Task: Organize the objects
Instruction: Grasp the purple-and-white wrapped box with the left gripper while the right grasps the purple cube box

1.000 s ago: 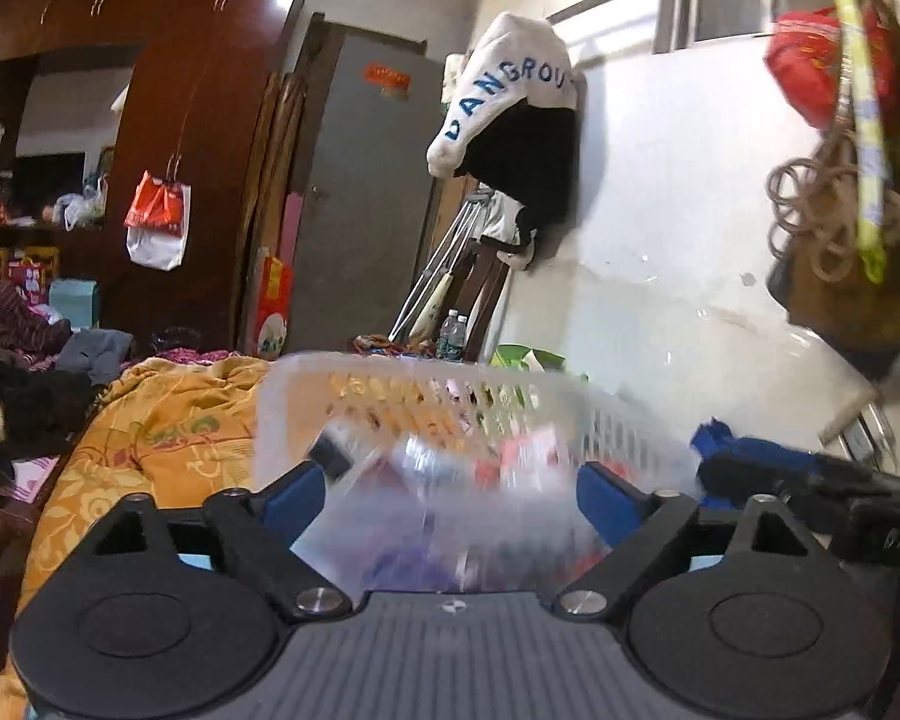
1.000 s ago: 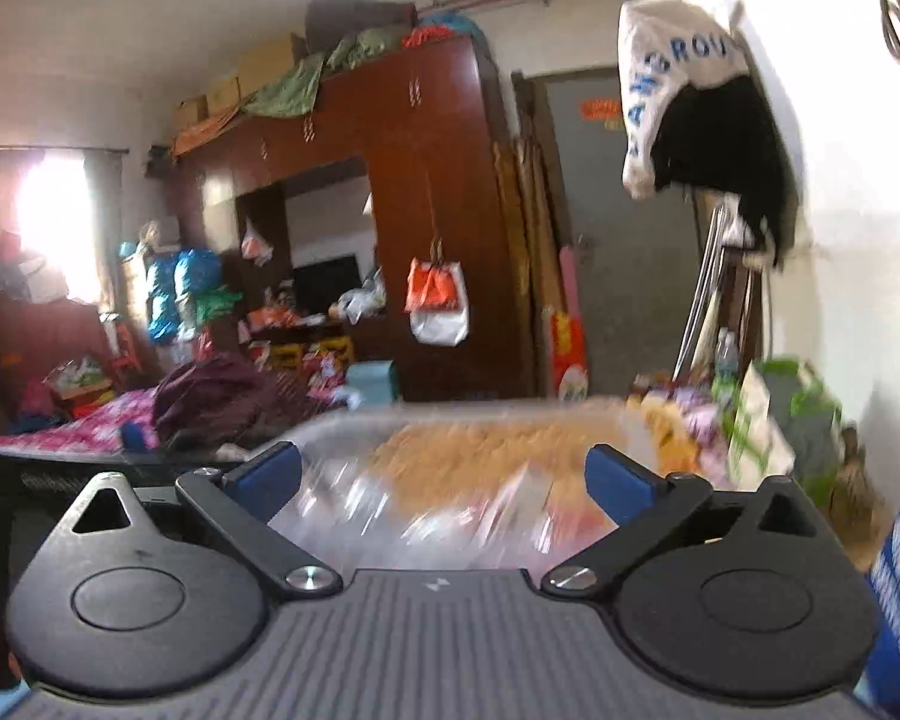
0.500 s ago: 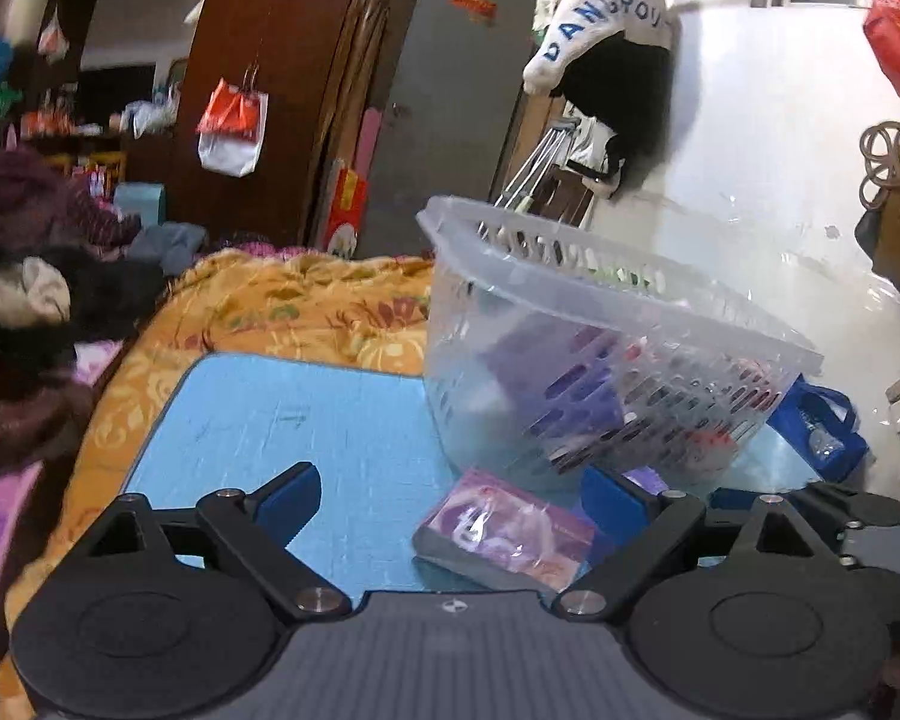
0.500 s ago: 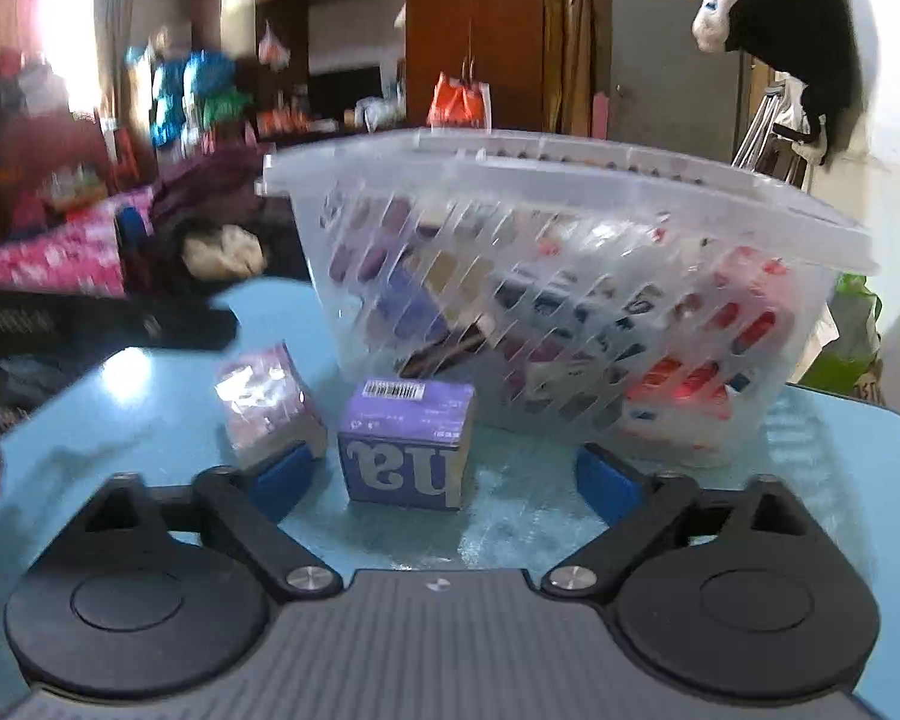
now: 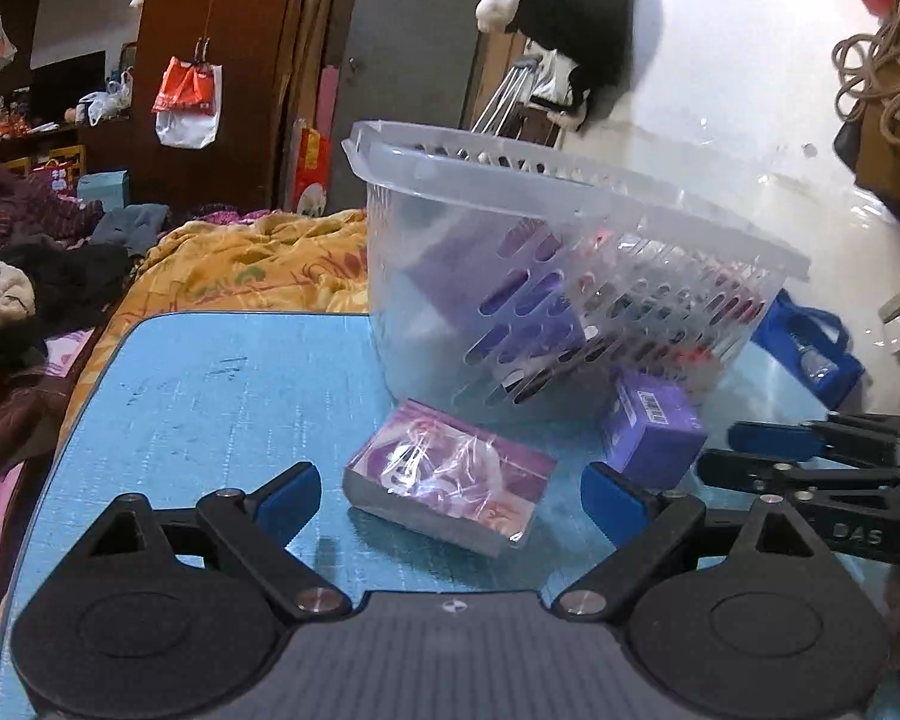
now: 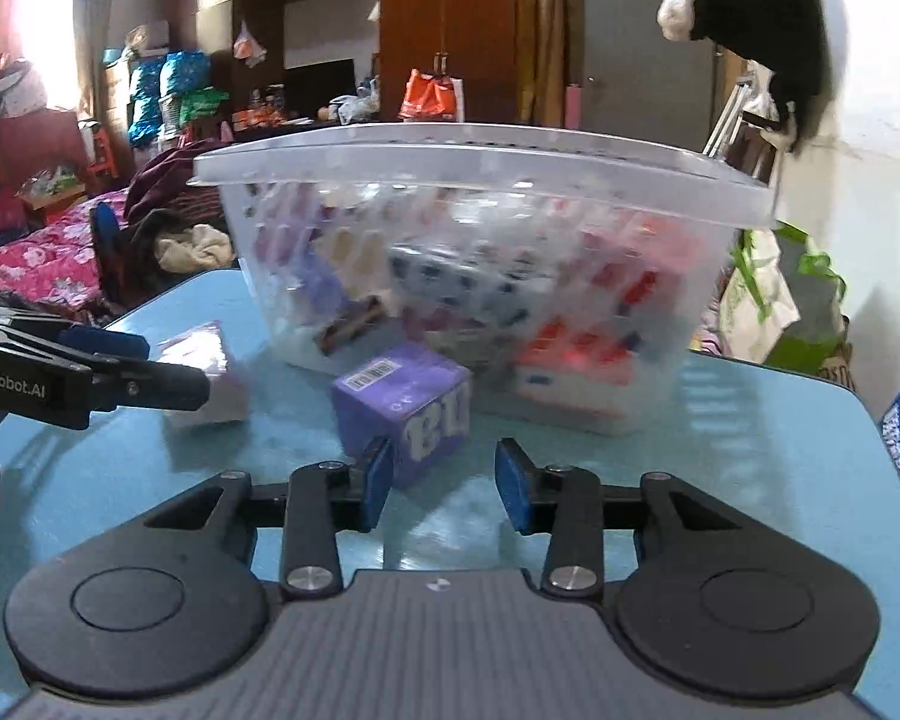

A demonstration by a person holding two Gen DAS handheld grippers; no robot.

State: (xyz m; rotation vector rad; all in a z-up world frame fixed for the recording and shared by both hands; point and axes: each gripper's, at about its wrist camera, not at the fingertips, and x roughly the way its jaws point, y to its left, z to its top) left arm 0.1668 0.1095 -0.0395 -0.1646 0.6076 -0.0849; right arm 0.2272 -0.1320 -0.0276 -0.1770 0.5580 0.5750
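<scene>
- The clear slotted plastic basket (image 5: 570, 276), full of small packs, sits toward the far edge of the light-blue tabletop (image 5: 210, 396).
- A flat purple pack in shiny wrap (image 5: 450, 489) lies just in front of the basket — the left gripper (image 5: 450, 495) has its blue pads spread wide either side of it, not touching.
- A small purple cardboard box with a barcode (image 6: 408, 408) stands beside that pack, near the basket wall.
- The right gripper (image 6: 444, 489) is closing — its pads sit just short of the box, nothing clamped.

A lived-in home bedroom: rumpled bed (image 5: 240, 264), dark wooden wardrobe (image 6: 444, 30), hanging bags (image 5: 187, 102).
</scene>
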